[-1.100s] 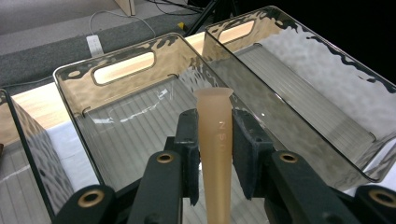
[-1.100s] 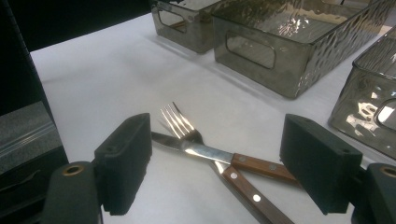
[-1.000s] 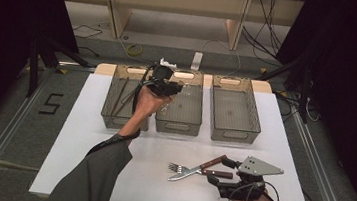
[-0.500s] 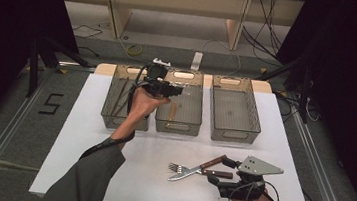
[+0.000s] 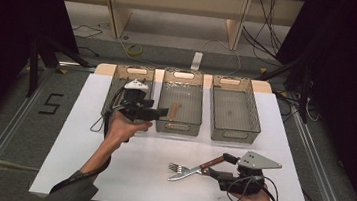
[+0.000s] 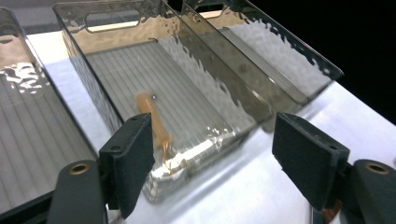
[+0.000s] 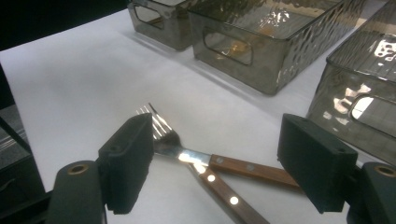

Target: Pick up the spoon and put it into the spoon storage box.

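Two wooden-handled pieces of cutlery lie crossed on the white table: a fork (image 5: 179, 168) (image 7: 161, 135) and a second riveted handle (image 7: 224, 193). My right gripper (image 5: 221, 166) (image 7: 219, 163) rests low at the near right, open, its jaws on either side of the handles without pressing on them. A third wooden-handled piece (image 5: 173, 111) (image 6: 152, 116) lies inside the middle clear bin (image 5: 178, 127) (image 6: 205, 140). My left gripper (image 5: 157, 112) (image 6: 219, 154) hangs at that bin's near left corner. Its jaws have just been opening and hold nothing.
Three clear bins stand in a row at the far side: left bin (image 5: 118, 81), the middle one, and right bin (image 5: 233, 135), which looks bare inside. The white table (image 5: 76, 145) has free surface at the near left. A dark floor surrounds it.
My left hand has drawn back from over the middle bin toward the near left, and its jaws have opened. The right gripper has stayed by the cutlery.
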Motion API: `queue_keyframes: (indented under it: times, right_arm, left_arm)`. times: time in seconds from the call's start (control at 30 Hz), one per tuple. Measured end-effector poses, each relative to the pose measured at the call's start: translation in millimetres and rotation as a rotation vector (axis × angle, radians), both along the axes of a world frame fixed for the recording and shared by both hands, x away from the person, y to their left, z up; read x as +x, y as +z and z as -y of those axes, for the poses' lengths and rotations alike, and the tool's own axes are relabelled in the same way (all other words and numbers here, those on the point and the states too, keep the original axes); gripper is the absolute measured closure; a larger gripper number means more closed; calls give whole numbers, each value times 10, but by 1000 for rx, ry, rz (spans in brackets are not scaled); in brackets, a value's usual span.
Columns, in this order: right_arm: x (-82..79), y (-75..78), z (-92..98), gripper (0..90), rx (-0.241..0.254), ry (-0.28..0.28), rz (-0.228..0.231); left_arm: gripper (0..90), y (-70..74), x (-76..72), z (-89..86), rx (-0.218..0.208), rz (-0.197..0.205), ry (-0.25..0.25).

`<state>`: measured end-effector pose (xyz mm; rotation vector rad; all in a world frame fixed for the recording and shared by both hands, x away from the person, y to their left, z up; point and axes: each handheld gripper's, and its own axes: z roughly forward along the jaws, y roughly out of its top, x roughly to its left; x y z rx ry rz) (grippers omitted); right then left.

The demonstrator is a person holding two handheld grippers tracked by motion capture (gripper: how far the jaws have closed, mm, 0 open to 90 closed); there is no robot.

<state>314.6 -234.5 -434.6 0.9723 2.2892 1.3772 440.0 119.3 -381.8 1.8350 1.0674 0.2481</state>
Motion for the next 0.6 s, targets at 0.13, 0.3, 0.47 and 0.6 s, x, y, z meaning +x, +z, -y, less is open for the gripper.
queue_keyframes:
  times: [0.13,0.3,0.47,0.6]
  right_arm:
    - [44,23,5,291,-9,-7,12]
    - [99,27,27,309,-8,-21,9]
    - [181,20,35,358,-16,-25,3]
    - [248,12,42,414,-18,-25,-2]
  left_arm:
    - [252,-156,-138,-75,34,5,-35]
    - [217,-285,-274,-147,41,4,-48]
    - [212,-289,-442,-206,22,49,-69]
    - [212,-271,-548,-251,30,74,-83]
